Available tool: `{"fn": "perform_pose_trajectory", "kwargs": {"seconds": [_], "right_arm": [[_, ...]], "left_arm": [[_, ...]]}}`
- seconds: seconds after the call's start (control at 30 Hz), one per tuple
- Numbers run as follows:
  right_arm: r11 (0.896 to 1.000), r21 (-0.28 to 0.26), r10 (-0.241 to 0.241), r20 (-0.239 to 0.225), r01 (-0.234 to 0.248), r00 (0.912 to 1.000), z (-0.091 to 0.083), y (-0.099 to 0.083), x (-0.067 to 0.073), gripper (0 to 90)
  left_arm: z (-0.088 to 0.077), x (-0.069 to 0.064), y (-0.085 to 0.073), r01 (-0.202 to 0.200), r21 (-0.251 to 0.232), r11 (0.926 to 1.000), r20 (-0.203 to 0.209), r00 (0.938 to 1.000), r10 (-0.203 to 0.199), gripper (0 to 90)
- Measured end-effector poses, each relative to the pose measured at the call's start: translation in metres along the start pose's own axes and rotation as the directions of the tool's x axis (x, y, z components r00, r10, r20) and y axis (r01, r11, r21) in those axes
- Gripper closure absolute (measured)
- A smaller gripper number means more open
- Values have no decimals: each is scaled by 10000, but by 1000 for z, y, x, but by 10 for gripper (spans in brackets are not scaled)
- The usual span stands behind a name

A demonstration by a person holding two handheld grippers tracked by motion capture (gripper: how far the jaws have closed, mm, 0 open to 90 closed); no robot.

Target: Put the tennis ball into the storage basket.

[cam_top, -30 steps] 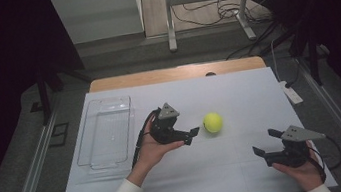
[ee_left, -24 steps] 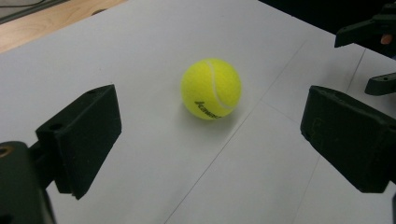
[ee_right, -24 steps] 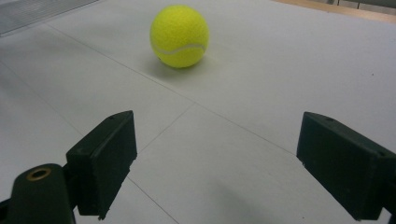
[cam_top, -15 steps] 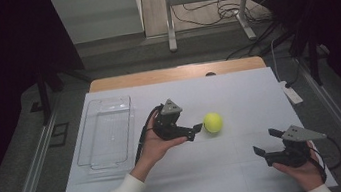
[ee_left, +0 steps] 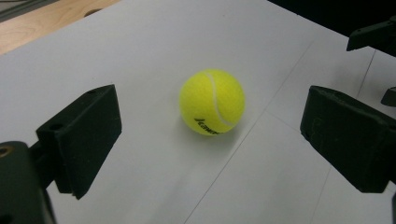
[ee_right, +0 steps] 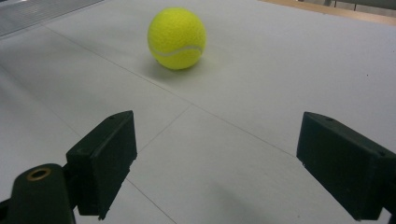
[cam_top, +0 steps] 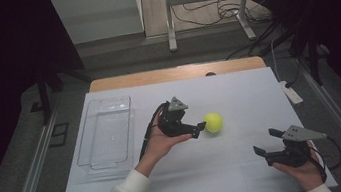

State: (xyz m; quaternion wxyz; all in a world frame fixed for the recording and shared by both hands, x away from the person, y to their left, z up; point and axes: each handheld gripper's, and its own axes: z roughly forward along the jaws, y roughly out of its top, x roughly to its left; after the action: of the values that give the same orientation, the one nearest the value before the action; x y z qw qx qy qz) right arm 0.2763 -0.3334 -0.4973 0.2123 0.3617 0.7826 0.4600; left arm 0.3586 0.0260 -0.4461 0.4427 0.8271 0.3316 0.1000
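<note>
Left gripper [cam_top: 198,128]: I have its jaws spread wide and empty; in the left gripper view they stand apart at both edges with bare table between them.
Tennis ball [cam_top: 213,122]: it rests on the white table [cam_top: 239,96] just ahead of my left jaws, centred in the gap between them but not yet inside it (in the left gripper view [ee_left: 212,101] it sits past the jaw tips, black lettering toward me). From the high view I cannot tell whether the near jaw tip touches it.
Right gripper [cam_top: 267,144]: jaws released as well, nothing between them; it sits low over the table, well apart from the ball.
Ball from the right jaws: far ahead and left of their midline in the right gripper view [ee_right: 177,38], white seam showing.
Clear plastic tray [cam_top: 100,156]: behind my left gripper, on the side away from the ball, near the table's edge.
</note>
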Motion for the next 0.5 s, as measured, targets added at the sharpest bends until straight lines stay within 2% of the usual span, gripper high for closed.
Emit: {"fn": "perform_pose_trajectory", "kwargs": {"seconds": [0.5], "right_arm": [[10000,22,25,-32,-25,10000,1,-1,0,126]], "left_arm": [[12,-5,10,-67,98,9999,132,9999,66,59]]}}
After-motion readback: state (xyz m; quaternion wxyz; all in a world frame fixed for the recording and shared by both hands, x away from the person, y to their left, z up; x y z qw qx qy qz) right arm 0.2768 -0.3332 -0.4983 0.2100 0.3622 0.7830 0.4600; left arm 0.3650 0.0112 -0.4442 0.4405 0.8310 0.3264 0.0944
